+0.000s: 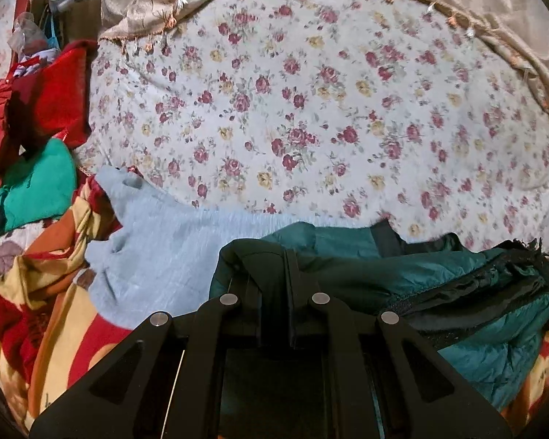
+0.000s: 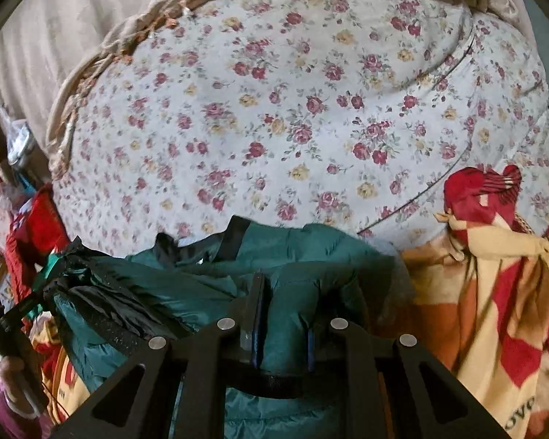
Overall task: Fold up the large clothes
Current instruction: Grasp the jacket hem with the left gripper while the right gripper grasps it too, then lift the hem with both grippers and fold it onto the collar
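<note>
Teal jacket (image 1: 366, 267): bunched above floral bedsheet (image 1: 311, 109); left gripper (image 1: 274, 274) and right gripper (image 2: 283, 303) both level, each clamped onto its fabric.

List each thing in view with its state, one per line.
Teal jacket: bunched, gripped at both ends.
Left gripper: shut on the jacket.
Right gripper: shut on the jacket.
Pale blue fuzzy garment: lying flat, unfolded.
Floral sheet: spread out.
Green garment: crumpled.
</note>
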`<state>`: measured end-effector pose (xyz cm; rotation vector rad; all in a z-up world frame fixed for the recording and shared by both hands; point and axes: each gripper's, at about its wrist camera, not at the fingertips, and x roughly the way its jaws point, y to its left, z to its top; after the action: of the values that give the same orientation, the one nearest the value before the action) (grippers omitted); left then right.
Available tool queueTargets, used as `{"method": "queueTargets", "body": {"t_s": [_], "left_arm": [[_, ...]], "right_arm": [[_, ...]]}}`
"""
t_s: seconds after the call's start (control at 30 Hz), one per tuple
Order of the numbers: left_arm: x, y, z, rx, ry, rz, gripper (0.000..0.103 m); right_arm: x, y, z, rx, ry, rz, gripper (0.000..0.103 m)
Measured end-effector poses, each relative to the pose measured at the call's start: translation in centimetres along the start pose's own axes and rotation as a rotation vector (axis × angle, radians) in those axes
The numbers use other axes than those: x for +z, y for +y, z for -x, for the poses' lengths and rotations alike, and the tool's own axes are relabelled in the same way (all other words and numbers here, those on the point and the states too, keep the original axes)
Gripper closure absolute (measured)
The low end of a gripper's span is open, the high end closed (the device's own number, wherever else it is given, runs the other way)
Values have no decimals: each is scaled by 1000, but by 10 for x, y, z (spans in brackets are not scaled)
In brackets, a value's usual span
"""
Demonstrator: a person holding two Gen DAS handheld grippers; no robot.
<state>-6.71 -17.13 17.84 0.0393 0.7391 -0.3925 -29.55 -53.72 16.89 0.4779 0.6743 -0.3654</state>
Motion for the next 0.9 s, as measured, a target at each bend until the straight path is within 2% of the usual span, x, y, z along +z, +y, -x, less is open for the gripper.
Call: {"method": "queueTargets", "body": {"t_s": [0.2, 0.37, 0.47, 0.57, 0.6, 0.7, 0.8, 0.9], "left_arm": [[6, -6, -52, 63, 59, 26, 94], [-2, -19, -98, 131, 118, -13, 94], [-7, -21, -115, 143, 138, -5, 94], [-9, -22, -124, 138, 151, 0, 92], [-10, -21, -125, 129, 149, 5, 92], [-11, -20, -124, 112, 139, 17, 91], [-9, -18, -123, 94, 139, 33, 89], [-6, -12, -123, 53, 150, 75, 86]], "right_arm": [[13, -9, -49, -26, 20, -39, 87], [11, -20, -87, -46, 22, -90, 87], [8, -26, -107, -37, 36, -112, 83], [11, -28, -99, 1, 33, -119, 75], [12, -29, -91, 13, 26, -123, 68], [15, -19, -56, 4, -23, -84, 61], [12, 8, -26, 31, -49, 16, 59], [6, 40, -10, 98, -81, 104, 58]]}}
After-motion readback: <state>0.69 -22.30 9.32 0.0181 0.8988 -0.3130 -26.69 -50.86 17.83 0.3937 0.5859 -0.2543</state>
